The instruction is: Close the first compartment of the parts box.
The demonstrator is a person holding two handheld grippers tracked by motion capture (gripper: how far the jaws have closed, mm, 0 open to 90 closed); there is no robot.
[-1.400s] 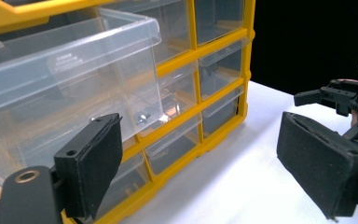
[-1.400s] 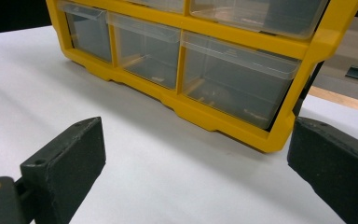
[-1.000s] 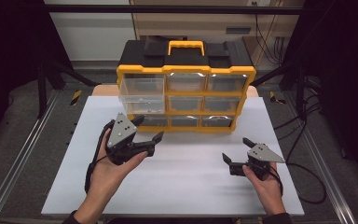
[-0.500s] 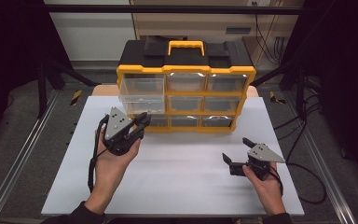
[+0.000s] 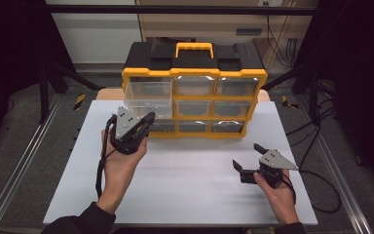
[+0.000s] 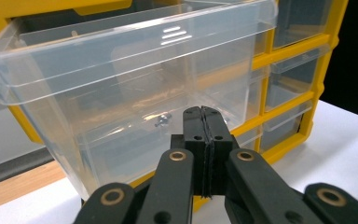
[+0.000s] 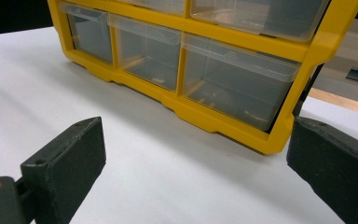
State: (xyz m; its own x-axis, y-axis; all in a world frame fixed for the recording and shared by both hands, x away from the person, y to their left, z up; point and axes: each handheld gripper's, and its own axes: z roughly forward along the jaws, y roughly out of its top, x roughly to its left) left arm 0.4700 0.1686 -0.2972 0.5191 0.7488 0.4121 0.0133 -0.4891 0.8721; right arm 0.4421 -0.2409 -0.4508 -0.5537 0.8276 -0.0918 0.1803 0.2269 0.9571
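A clear plastic drawer (image 6: 121, 88) juts out — pulled partly open — from the left column of a yellow-framed organizer (image 5: 195, 92), a small screw (image 6: 162, 120) inside.

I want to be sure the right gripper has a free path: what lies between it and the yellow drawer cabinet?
Nothing: in the high view only bare white table separates the right gripper from the drawer cabinet.

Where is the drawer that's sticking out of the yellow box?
In the high view the pulled-out clear drawer sits in the organizer's left column, middle row, just behind the left gripper. In the left gripper view it hangs right above the shut jaws.
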